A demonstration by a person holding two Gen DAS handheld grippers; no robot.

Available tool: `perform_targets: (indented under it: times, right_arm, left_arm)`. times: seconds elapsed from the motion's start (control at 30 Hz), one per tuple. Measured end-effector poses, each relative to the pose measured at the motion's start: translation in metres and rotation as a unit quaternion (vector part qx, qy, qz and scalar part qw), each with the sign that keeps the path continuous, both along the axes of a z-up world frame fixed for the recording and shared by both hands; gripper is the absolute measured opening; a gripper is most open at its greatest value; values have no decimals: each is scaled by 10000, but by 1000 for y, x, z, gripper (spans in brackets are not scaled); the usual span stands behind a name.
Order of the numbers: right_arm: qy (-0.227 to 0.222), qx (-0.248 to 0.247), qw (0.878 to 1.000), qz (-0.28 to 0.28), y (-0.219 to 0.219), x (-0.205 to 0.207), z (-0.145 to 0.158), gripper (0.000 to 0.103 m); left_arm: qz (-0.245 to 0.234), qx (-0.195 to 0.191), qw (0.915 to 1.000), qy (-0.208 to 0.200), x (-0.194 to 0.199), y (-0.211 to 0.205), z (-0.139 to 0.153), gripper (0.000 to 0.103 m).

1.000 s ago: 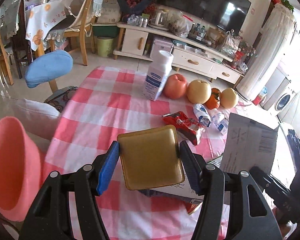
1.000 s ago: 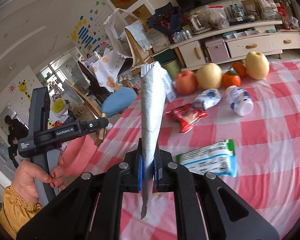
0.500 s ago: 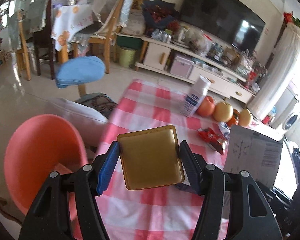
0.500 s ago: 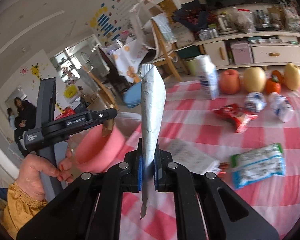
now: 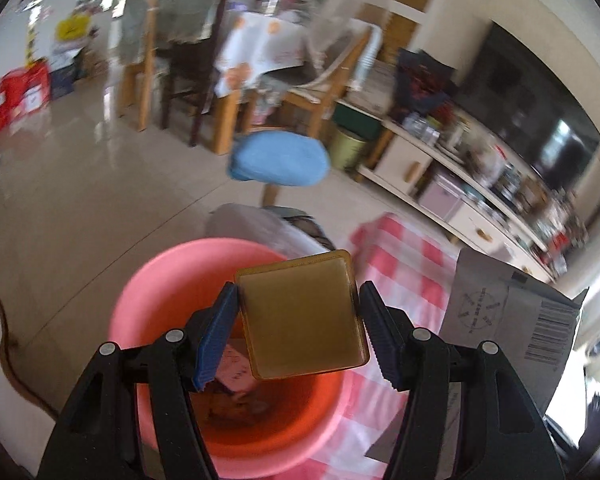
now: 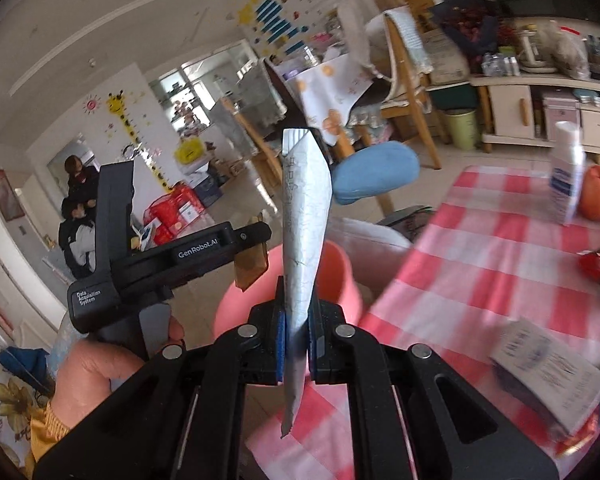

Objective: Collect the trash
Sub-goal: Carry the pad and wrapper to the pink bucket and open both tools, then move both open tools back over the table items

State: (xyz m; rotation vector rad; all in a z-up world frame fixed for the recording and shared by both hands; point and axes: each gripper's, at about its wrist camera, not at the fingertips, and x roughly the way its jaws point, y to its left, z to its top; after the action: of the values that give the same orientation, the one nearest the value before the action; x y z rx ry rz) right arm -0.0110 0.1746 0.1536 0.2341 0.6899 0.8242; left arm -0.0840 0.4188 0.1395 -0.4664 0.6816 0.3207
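Beside checked tablecloth [image 5: 400,256], pink bin [image 5: 172,280] with scraps; jaws clamping brown tray [image 5: 304,312], silver wrapper [image 6: 304,216].

Both hand-held grippers have swung off the red-and-white checked worktop [image 5: 404,248] toward its edge, so the left gripper [image 5: 298,312] with its square amber plastic lid [image 5: 302,314] now hangs over the round pink plastic bucket [image 5: 172,280], and the right gripper [image 6: 296,350] with its flat silver foil packet [image 6: 304,220] has come up beside it.
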Motion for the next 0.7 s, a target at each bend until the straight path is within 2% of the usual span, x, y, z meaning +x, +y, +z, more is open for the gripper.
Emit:
perform_targets:
  times: [0.33, 0.43, 0.47, 0.57, 0.63, 0.7]
  right_arm:
    - [359, -323, 9987, 142, 65, 20, -27, 10]
    - [412, -553, 9976, 82, 72, 21, -35, 17]
    - [419, -606, 9973, 69, 72, 20, -38, 23]
    - [377, -663, 9971, -57, 66, 17, -42, 43]
    - [306, -675, 9971, -165, 58, 14, -42, 52]
    - [192, -707, 9969, -291, 49, 9, -40, 61]
  left_arm:
    - [458, -249, 9982, 308, -1, 38, -22, 64]
    - [453, -236, 9979, 396, -1, 38, -24, 67]
    - [453, -232, 9978, 424, 0, 38, -25, 74]
    - [458, -151, 9979, 432, -1, 35, -22, 79]
    - [449, -73, 9980, 428, 0, 30, -20, 83]
    - [411, -27, 9982, 445, 1, 25, -18, 84]
